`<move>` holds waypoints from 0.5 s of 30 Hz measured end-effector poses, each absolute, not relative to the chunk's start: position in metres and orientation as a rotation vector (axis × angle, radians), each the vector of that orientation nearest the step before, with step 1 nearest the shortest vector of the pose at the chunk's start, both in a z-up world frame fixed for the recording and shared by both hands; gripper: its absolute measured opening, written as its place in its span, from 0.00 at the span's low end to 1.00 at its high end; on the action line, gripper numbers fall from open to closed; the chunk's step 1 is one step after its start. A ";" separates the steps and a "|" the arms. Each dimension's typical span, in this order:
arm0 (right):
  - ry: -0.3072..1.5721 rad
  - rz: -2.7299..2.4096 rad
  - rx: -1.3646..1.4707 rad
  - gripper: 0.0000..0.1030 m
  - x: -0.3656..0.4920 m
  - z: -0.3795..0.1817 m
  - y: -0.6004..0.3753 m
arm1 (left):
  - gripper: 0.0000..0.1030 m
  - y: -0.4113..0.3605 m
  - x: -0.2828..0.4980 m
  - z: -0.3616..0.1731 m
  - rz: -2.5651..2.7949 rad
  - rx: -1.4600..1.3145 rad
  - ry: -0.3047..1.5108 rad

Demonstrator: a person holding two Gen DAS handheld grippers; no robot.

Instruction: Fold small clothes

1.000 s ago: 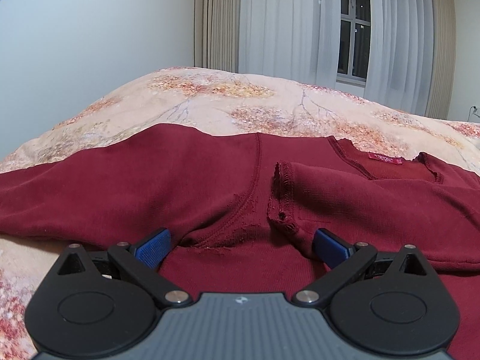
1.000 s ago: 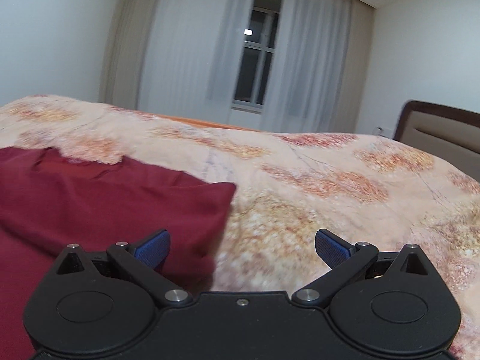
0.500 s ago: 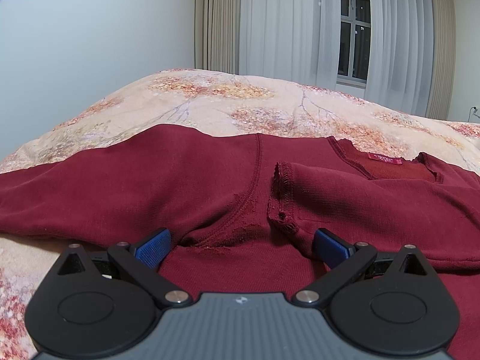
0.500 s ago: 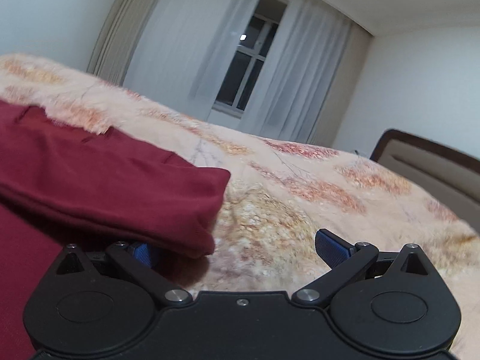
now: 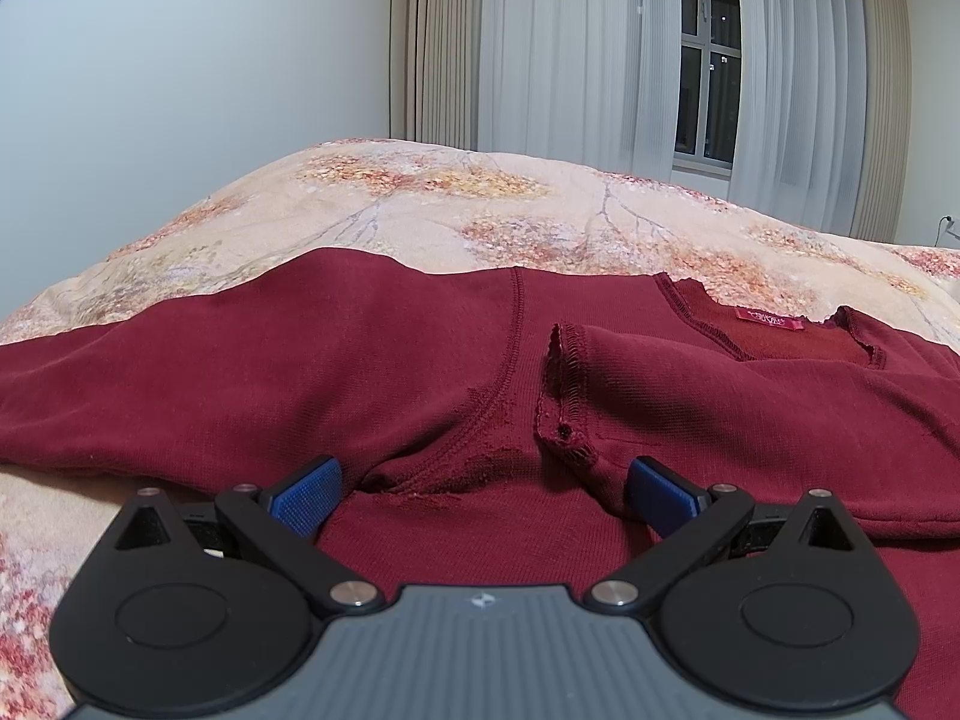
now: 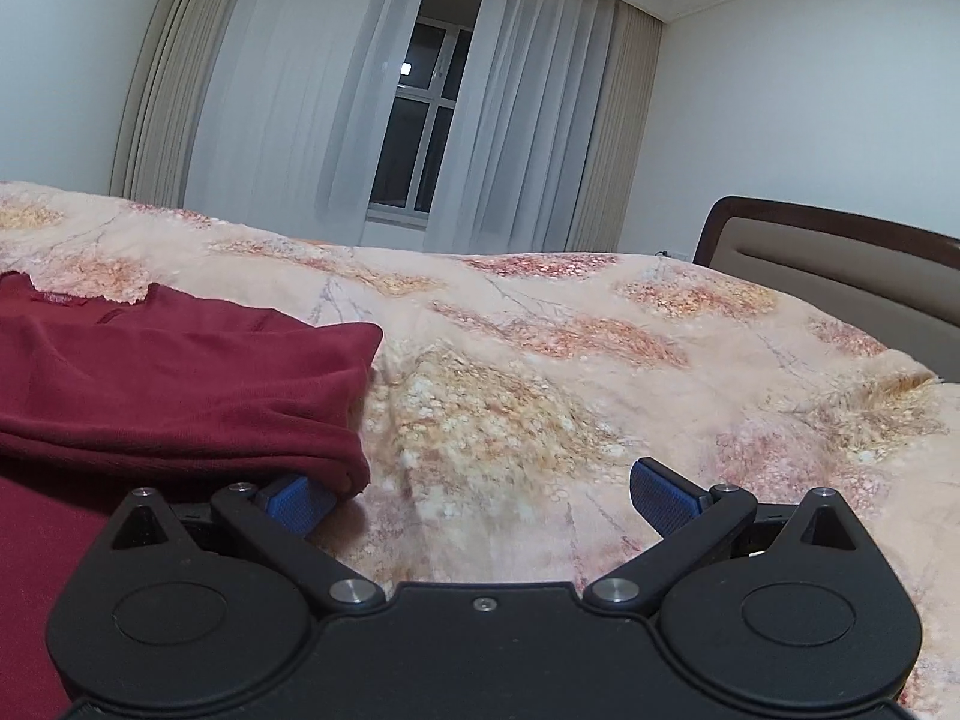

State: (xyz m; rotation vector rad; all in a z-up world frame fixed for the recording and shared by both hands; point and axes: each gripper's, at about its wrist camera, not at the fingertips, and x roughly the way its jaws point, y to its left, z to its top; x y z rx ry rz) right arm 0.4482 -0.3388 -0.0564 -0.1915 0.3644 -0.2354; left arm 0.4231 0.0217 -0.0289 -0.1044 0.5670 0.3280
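The dark red top [image 5: 420, 372] is lying flat on the floral bedspread [image 5: 420, 204], with one sleeve folded in across its chest, cuff [image 5: 561, 396] facing the left gripper [image 5: 483, 483]. That gripper sits low over the top near its armpit seam, jaws spread wide, holding nothing. The right gripper [image 6: 483, 489] is at the top's folded edge [image 6: 336, 420], wide open too; its left blue pad [image 6: 294, 501] is tucked under that fold.

shirt [image 5: 420, 372] on bedspread [image 5: 420, 204], window [image 5: 708, 60] behind
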 end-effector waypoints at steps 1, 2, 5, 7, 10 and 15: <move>0.367 -0.236 -0.197 1.00 0.448 -0.057 -0.338 | 1.00 0.022 0.423 -0.029 0.328 -0.104 0.567; 0.370 -0.236 -0.200 1.00 0.448 -0.058 -0.337 | 1.00 0.022 0.423 -0.029 0.328 -0.104 0.567; 0.384 -0.235 -0.207 1.00 0.450 -0.059 -0.336 | 1.00 0.022 0.423 -0.029 0.328 -0.104 0.567; 0.402 -0.230 -0.206 1.00 0.452 -0.059 -0.337 | 1.00 0.022 0.423 -0.029 0.329 -0.104 0.566; 0.505 -0.197 -0.164 1.00 0.455 -0.056 -0.344 | 1.00 0.021 0.423 -0.029 0.328 -0.105 0.566; 0.587 -0.147 -0.006 1.00 0.423 -0.044 -0.367 | 1.00 0.022 0.422 -0.029 0.326 -0.109 0.562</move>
